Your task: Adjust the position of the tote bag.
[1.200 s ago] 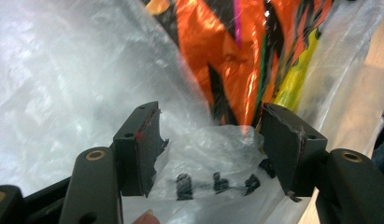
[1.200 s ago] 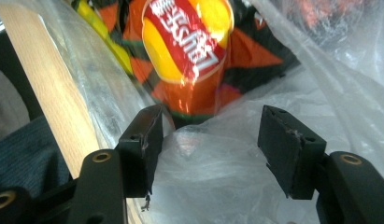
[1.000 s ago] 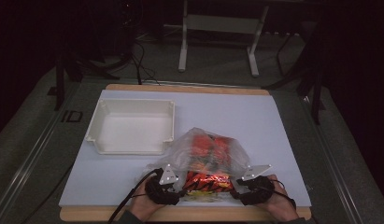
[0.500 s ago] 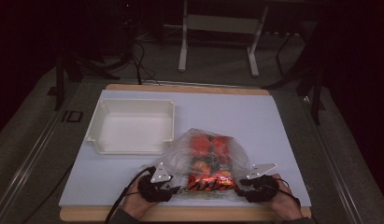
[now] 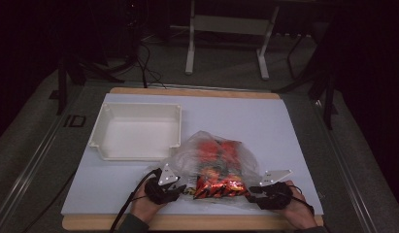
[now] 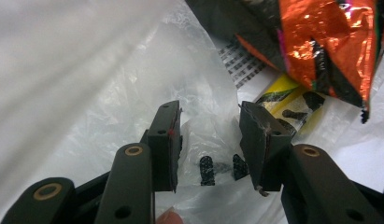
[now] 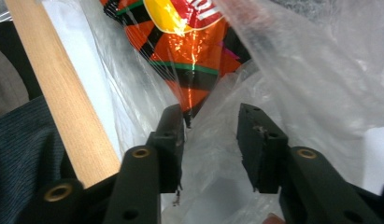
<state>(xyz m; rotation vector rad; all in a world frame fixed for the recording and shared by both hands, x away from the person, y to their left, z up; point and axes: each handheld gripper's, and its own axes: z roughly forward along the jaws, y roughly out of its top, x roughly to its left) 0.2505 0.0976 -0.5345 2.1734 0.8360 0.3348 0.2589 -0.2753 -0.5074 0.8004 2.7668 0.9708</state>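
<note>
I have my left gripper (image 5: 180, 187) and right gripper (image 5: 253, 190) at the two near corners of the clear plastic bag (image 5: 214, 162), which lies on the white mat just right of the empty white tray (image 5: 136, 131). Both pairs of jaws have just been closing, and stand partly open with bag film between the pads, not yet pinched. The orange snack packets (image 5: 216, 179) sit inside the bag, so gripping, opening and emptying all remain, I judge
</note>
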